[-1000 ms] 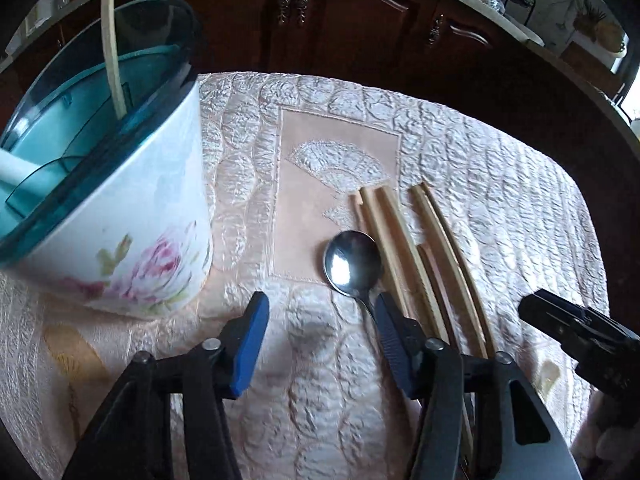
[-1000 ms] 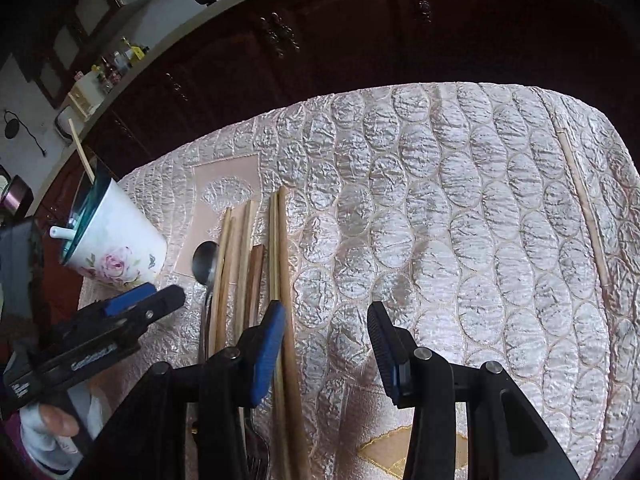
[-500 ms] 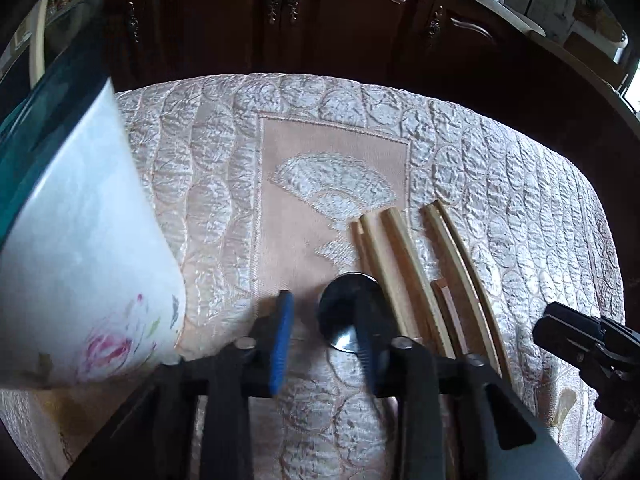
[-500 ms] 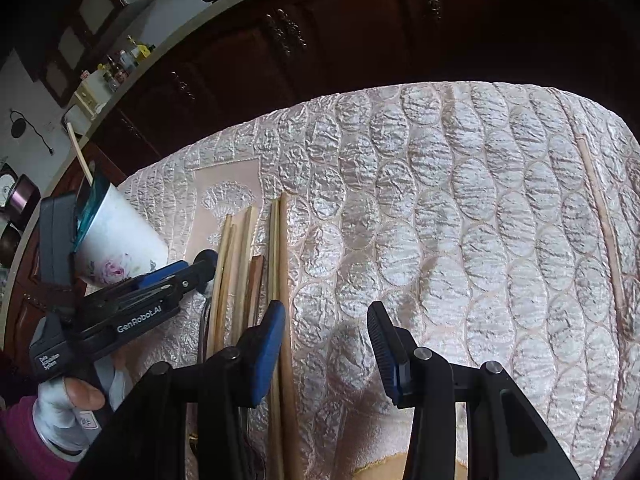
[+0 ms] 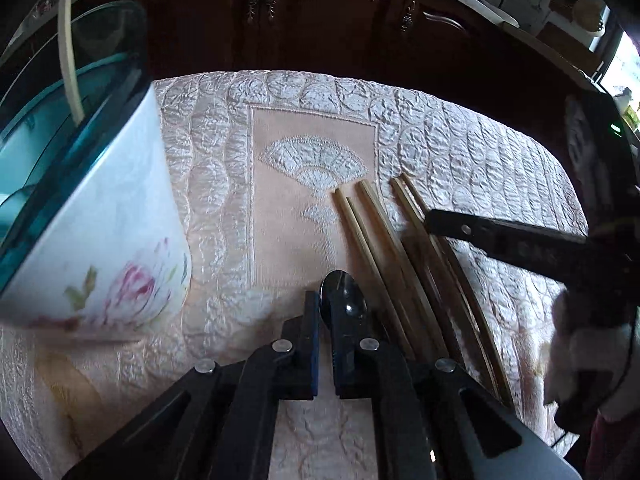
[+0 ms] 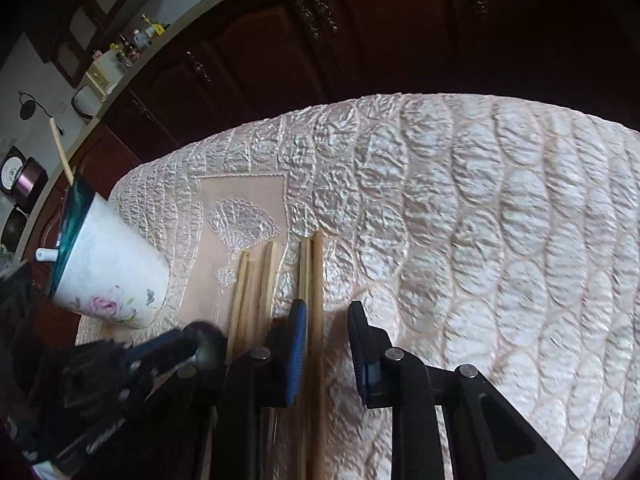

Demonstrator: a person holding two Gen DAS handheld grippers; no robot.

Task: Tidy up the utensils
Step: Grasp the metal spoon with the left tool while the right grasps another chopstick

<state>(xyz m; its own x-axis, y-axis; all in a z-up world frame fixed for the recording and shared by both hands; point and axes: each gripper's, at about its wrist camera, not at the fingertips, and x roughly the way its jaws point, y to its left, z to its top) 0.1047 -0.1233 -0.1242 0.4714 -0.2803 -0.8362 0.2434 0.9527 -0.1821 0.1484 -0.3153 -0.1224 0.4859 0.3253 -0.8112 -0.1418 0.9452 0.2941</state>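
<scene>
- Nearest, in the left wrist view, the left gripper (image 5: 326, 344) has just closed to a narrow slit on the metal spoon (image 5: 343, 300); the spoon's neck runs down between the blue pads and its bowl pokes out just beyond the tips
- Beside it at about two o'clock lie the wooden chopsticks (image 5: 384, 248), a loose fan of sticks flat on the quilted tablecloth (image 5: 480, 160), touching or nearly touching one another
- In the right wrist view the right gripper (image 6: 326, 344) has also been closing, yet a clear gap shows between its jaws; one long chopstick (image 6: 317, 280) lies in that gap just beside the left pad, and whether the pad touches it I cannot tell
- At ten o'clock from the left gripper stands the floral utensil holder (image 5: 112, 240), white with a teal rim, with a pale stick (image 5: 68, 52) leaning out of it
- Farthest, at twelve o'clock, dark wooden cabinets (image 5: 320, 20) close off the scene beyond the cloth's edge
</scene>
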